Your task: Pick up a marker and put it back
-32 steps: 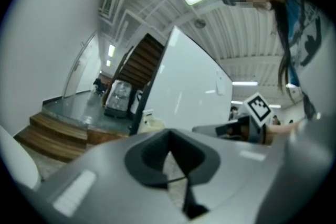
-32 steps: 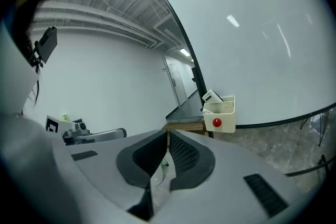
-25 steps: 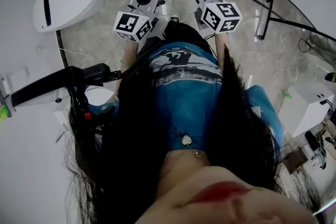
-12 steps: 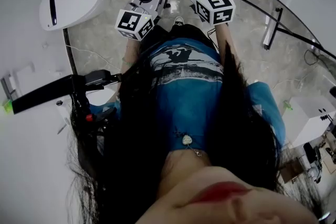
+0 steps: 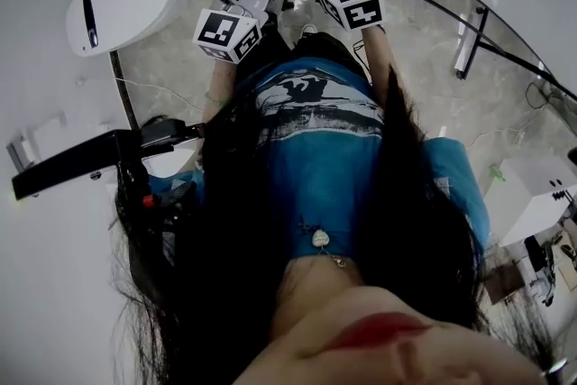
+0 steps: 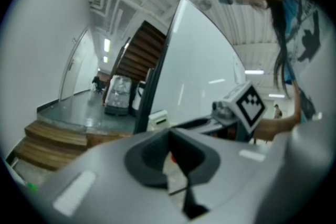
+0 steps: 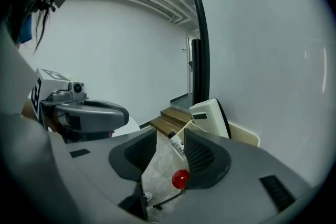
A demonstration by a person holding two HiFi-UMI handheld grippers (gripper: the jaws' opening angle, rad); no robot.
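Grey fingers (image 7: 202, 152) of right gripper (image 7: 170, 136), just opened wide, straddling but not pressing white marker (image 7: 177, 145) with red end, at near corner of beige tray (image 7: 239, 136), beside upright eraser (image 7: 210, 115). Left gripper (image 6: 169, 134) alongside, fingers together on nothing. Judged: marker seemingly returned and released; only drawing right gripper clear left to do.

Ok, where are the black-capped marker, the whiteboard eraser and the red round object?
black-capped marker (image 7: 178, 146): right gripper view, on its white barrel.
whiteboard eraser (image 7: 208, 117): right gripper view, on its white face.
red round object (image 7: 180, 179): right gripper view, its middle.
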